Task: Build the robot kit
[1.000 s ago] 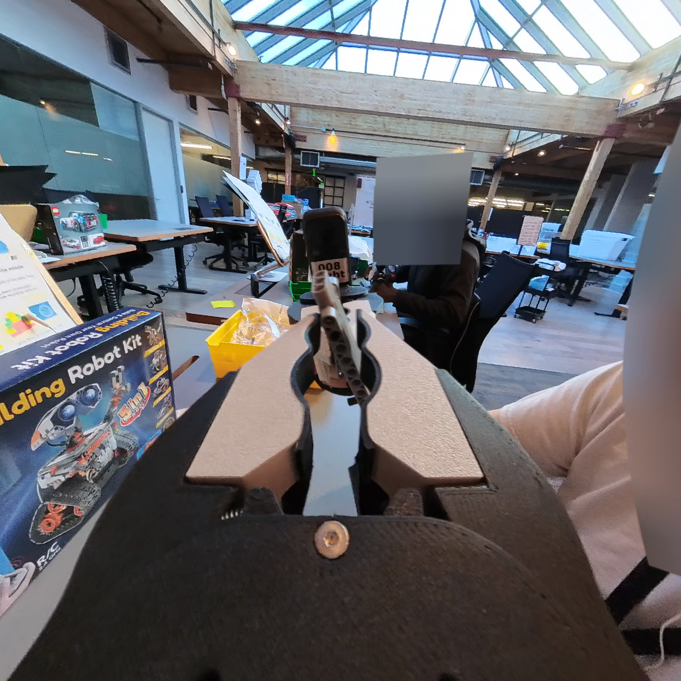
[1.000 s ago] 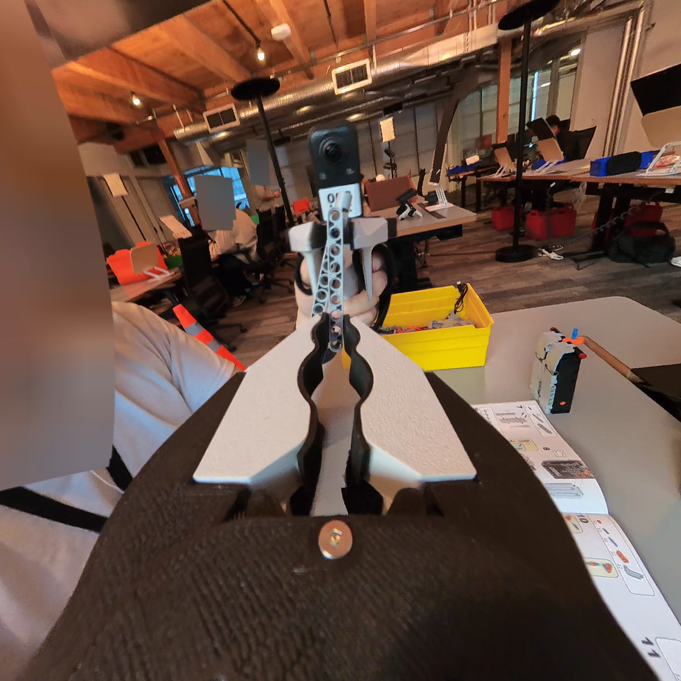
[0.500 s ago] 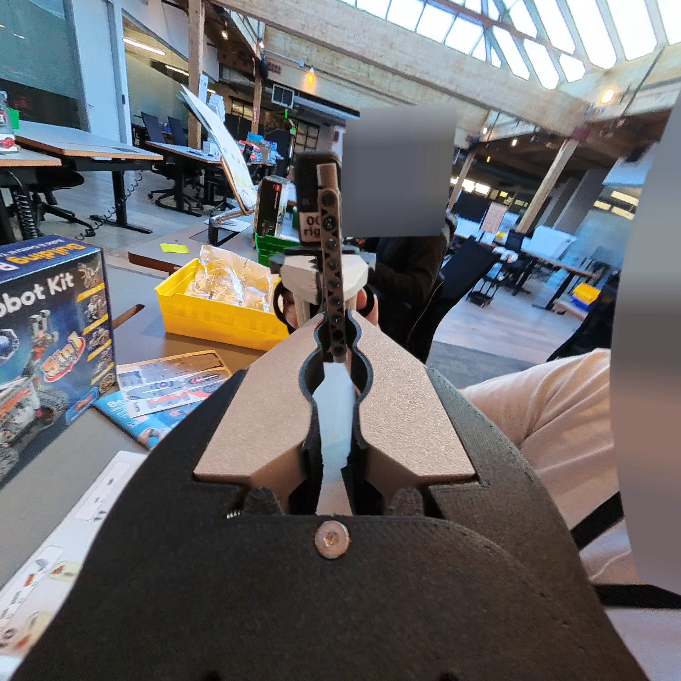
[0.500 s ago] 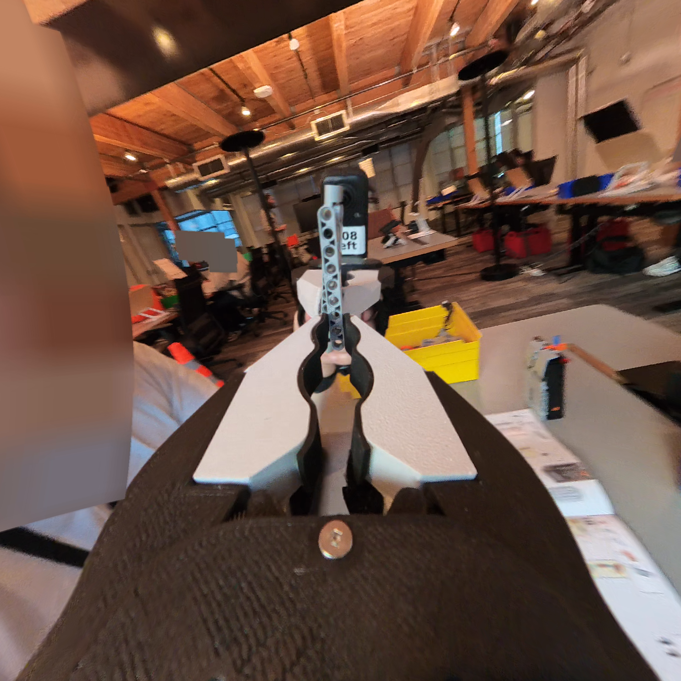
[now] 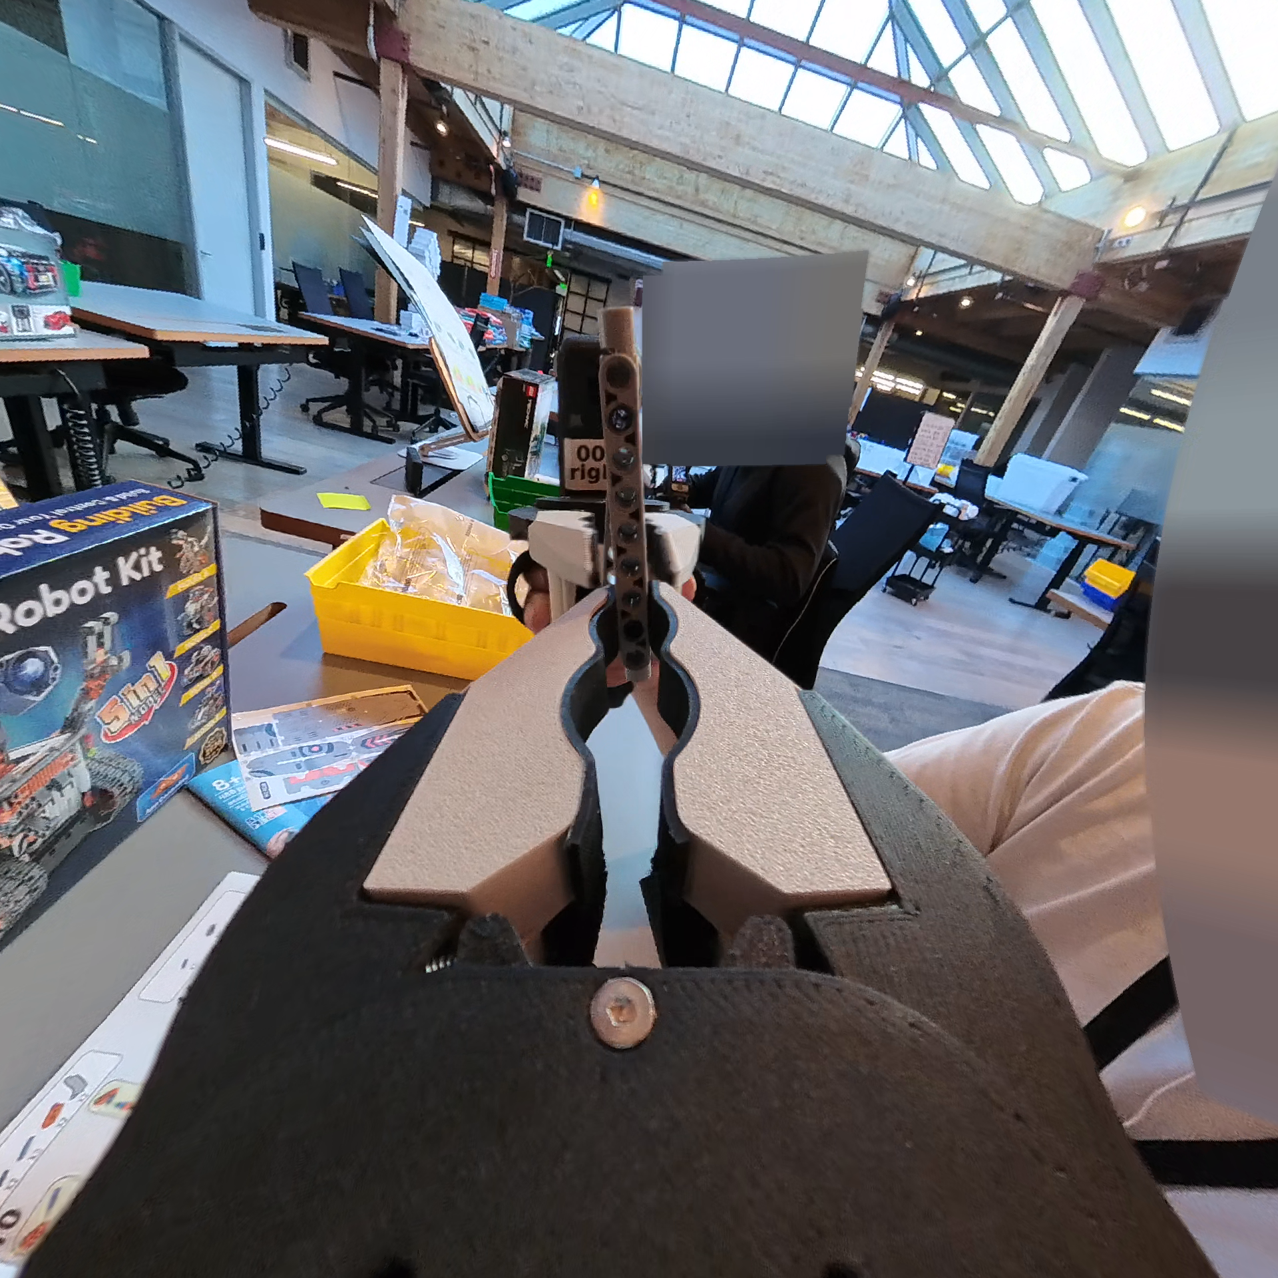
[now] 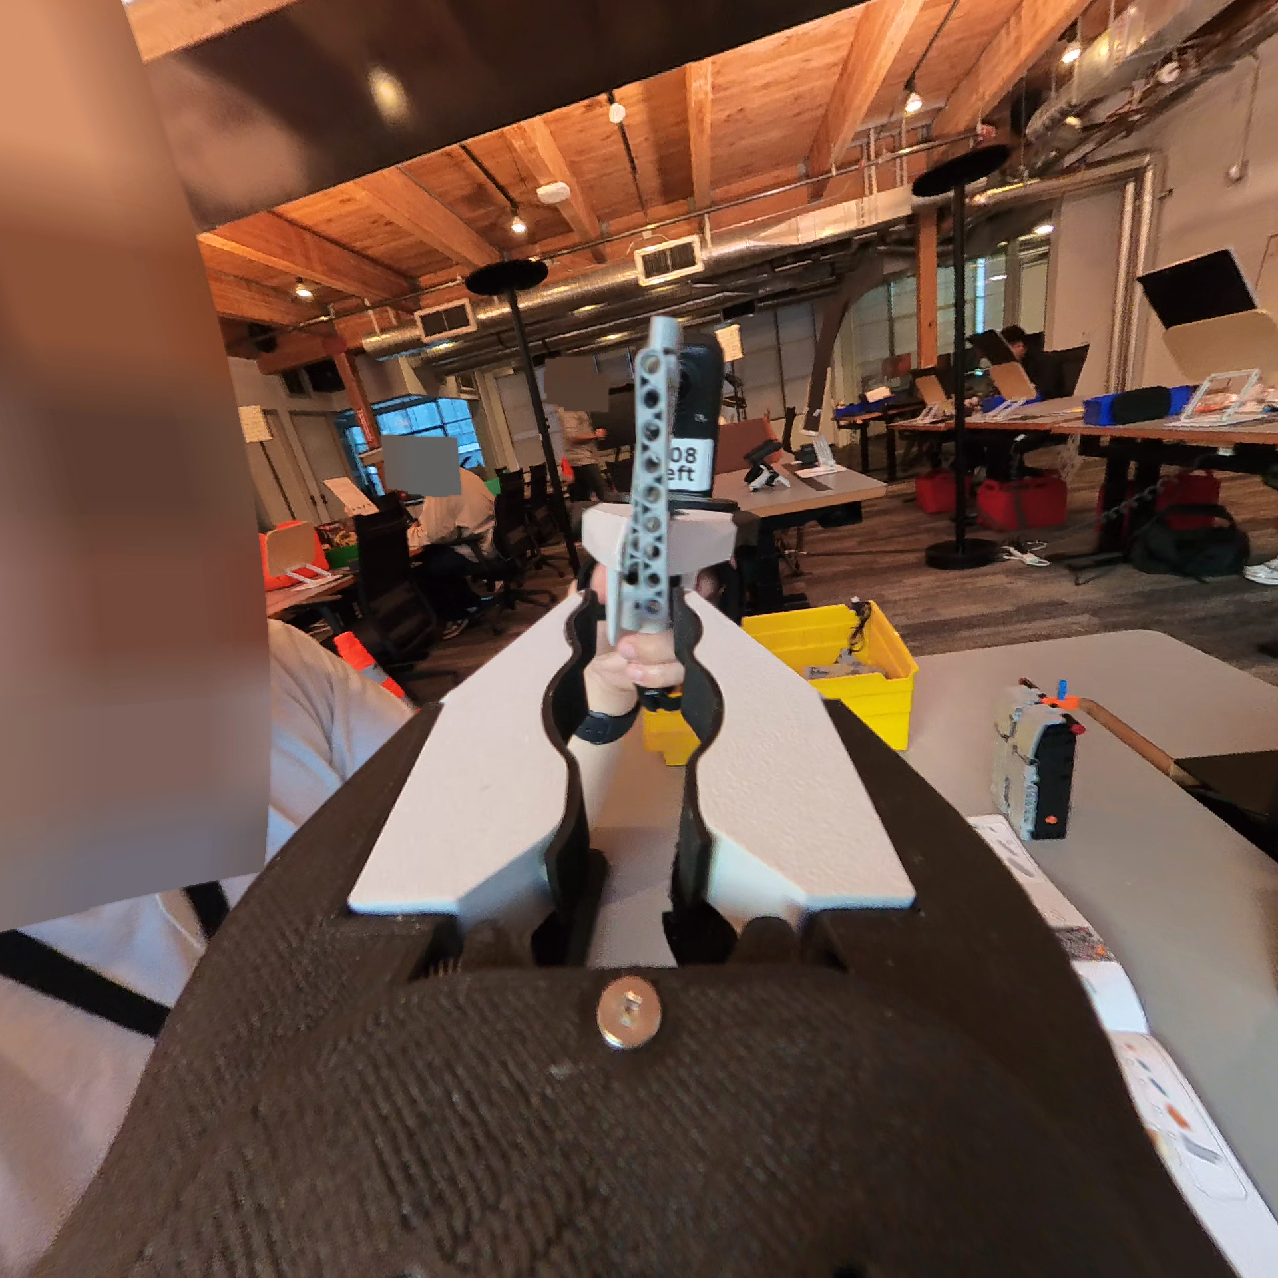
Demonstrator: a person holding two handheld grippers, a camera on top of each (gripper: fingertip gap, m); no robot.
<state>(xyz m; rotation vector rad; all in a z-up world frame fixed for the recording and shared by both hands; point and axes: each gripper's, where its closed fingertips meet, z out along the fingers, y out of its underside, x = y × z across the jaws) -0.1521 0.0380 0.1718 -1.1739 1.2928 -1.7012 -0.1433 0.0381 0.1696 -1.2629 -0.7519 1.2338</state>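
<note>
Left claw point(image 5: 628, 608) clamped on upright grey perforated beam point(image 5: 624, 498); right claw point(image 6: 640, 608) parted around it.

Yellow bin point(image 5: 415, 622) beside a blue kit box point(image 5: 104, 657); battery pack point(image 6: 1034, 764) on table point(image 6: 1175, 899)

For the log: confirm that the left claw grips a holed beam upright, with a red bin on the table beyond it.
Wrong on the bin: the left wrist view shows it is yellow, not red. The left claw does grip the holed beam upright.
</note>
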